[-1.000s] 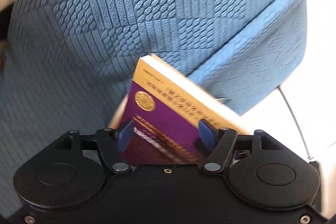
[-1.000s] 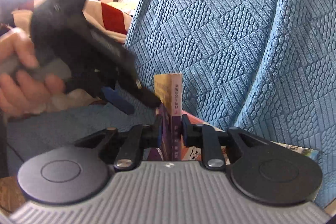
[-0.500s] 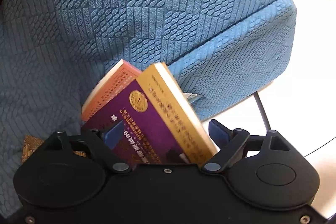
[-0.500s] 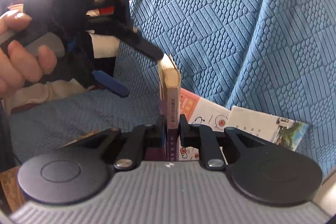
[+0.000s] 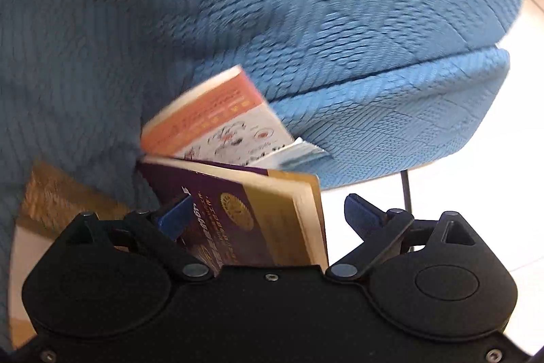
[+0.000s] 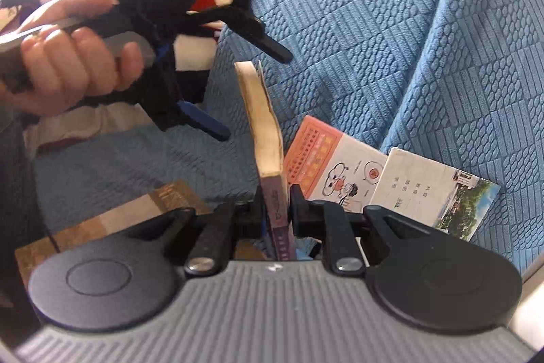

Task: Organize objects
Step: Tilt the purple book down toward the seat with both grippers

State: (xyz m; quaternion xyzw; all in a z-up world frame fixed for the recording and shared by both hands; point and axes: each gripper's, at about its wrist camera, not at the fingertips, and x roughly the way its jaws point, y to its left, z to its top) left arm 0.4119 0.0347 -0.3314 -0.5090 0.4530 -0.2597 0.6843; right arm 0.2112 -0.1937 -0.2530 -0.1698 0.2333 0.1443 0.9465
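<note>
Daylight, bright. Right wrist view: blown-out glare at upper left, washing out detail there; hand (image 6: 68, 56) slightly soft. Left wrist view: heavy motion blur across blue upholstery (image 5: 306, 5) and orange book (image 5: 210, 118); white floor (image 5: 493, 193) at right overexposed. Fisheye bending and dark corners at both frames' edges.

We see a sofa (image 6: 357, 33) covered in blue cloth with a raised, quilted weave. The purple book (image 5: 238, 220) has a glossy paper cover and yellowed, matt page edges. The grippers' black plastic looks matt, with shiny metal pivot screws (image 6: 345, 265).
</note>
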